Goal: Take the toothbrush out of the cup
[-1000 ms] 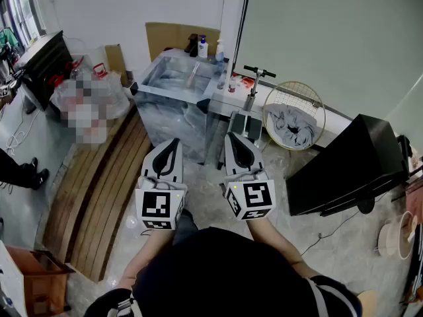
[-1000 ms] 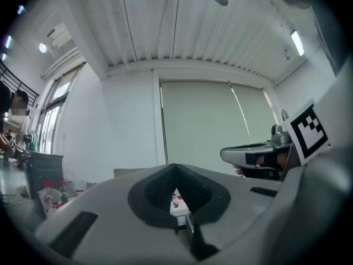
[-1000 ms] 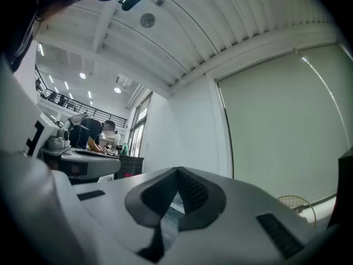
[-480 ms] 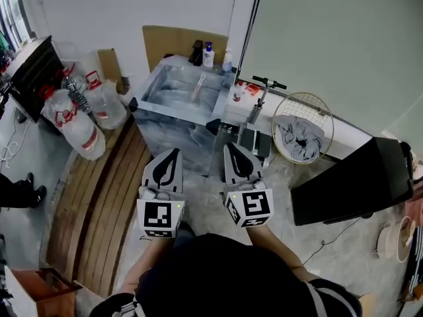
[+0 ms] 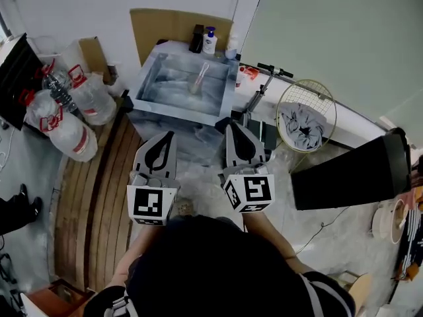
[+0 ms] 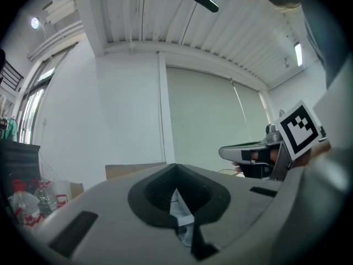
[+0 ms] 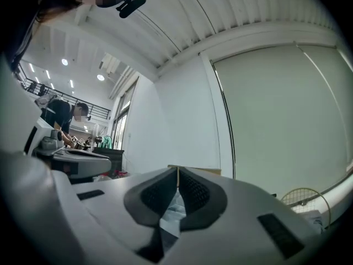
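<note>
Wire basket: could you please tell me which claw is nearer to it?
Right. The right claw is left of the wire basket; the left claw lies farther left.

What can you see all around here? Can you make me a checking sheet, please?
Surface: marbled table ahead of the person.
Job's things: pale slim thing on the table; too small to tell cup from toothbrush.
Clutter: pump bottle and dark bottle at the table's back edge.
Grippers: left tongs and right tongs both shut, empty, side by side.
Cables: thin cable on the floor, right.
Surroundings: water jugs, scooter, wire basket holding cloth, wooden planks.
</note>
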Action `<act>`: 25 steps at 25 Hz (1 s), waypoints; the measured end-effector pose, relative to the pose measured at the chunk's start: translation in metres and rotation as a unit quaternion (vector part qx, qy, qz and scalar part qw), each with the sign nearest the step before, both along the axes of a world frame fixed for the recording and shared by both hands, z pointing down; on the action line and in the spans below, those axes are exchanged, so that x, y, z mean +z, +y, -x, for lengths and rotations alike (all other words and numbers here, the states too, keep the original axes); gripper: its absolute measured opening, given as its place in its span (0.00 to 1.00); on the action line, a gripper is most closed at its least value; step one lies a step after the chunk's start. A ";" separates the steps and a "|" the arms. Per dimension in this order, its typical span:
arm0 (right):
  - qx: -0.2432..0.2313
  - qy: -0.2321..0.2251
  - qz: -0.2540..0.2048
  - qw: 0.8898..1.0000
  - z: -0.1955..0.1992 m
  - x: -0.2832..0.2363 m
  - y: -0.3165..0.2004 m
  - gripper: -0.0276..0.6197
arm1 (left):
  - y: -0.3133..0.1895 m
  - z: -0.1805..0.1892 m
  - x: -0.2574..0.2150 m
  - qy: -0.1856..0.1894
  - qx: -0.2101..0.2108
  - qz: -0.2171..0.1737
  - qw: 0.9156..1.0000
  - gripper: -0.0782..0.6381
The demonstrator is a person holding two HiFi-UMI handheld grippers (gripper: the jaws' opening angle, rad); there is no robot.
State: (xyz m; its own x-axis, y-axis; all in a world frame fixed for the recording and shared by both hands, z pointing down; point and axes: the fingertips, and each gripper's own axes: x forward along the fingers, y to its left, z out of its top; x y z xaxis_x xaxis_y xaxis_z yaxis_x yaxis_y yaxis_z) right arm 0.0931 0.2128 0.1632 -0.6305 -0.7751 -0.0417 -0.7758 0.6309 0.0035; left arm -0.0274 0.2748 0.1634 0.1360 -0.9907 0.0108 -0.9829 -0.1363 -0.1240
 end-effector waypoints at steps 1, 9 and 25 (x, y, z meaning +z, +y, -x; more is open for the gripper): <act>0.005 0.002 0.000 1.000 0.006 0.001 -0.005 0.09 | -0.006 0.008 0.001 0.002 0.003 -0.001 1.000 0.14; 0.041 0.011 0.034 0.999 0.016 0.023 -0.035 0.09 | -0.038 0.038 0.016 0.021 0.016 0.010 1.000 0.14; 0.013 0.026 0.045 0.999 0.083 0.053 -0.124 0.09 | -0.119 0.094 0.045 0.035 0.006 0.034 0.999 0.14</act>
State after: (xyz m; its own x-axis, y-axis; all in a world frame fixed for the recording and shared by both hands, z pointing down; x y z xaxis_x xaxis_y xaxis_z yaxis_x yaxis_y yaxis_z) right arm 0.0101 0.0888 0.2160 -0.6094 -0.7905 0.0611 -0.7924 0.6099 -0.0109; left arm -0.1211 0.1563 0.2087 0.1503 -0.9862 0.0688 -0.9871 -0.1536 -0.0456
